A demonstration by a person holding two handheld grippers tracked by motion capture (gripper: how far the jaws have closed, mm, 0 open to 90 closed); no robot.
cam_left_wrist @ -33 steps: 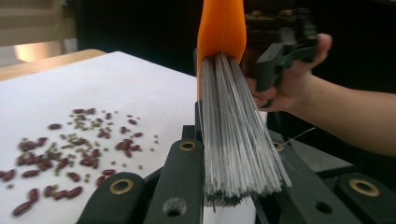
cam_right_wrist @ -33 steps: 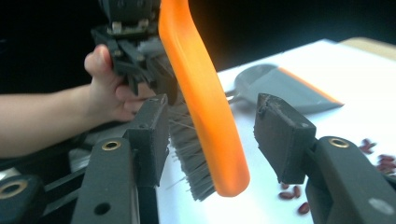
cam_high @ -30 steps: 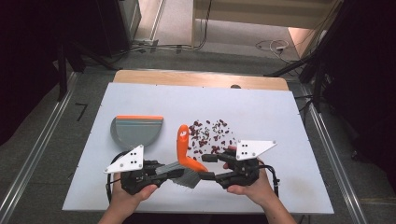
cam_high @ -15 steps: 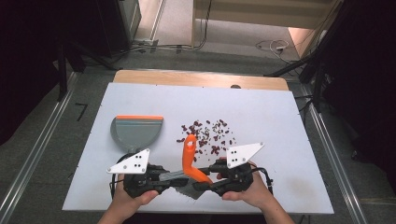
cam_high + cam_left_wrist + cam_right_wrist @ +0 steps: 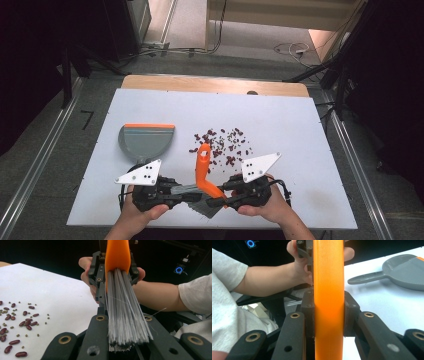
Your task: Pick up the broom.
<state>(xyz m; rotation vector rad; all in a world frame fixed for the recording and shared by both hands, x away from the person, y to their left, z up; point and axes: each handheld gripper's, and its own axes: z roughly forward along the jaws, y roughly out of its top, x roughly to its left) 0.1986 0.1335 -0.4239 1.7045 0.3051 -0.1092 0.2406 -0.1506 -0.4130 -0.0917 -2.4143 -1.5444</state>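
1. The left gripper is closed on the grey bristles of a hand brush; in the left gripper view the bristle bundle is pinched between its two black jaws.
2. The right gripper has just been closing, and now its jaws press on both sides of the orange brush handle, as the right gripper view shows.
3. So the brush hangs between the two grippers, just above the near edge of the white desk. Its orange handle rises forward and away from both grippers.
4. The step in hand, as I judge it, is a hand-over of the brush: the right gripper takes the handle while the left one has the bristles.
5. The scattered beans, dark red ones and small greenish ones, lie on the desk just beyond the handle tip, ahead of the right gripper.
6. The grey dustpan with its orange edge lies ahead of the left gripper, near it, and apart from the beans.
7. The next move probably asks the left gripper to let go of the bristles, so that the right gripper alone can turn the brush down toward the beans. The grip on the smooth handle must stay firm, or the brush may swing.
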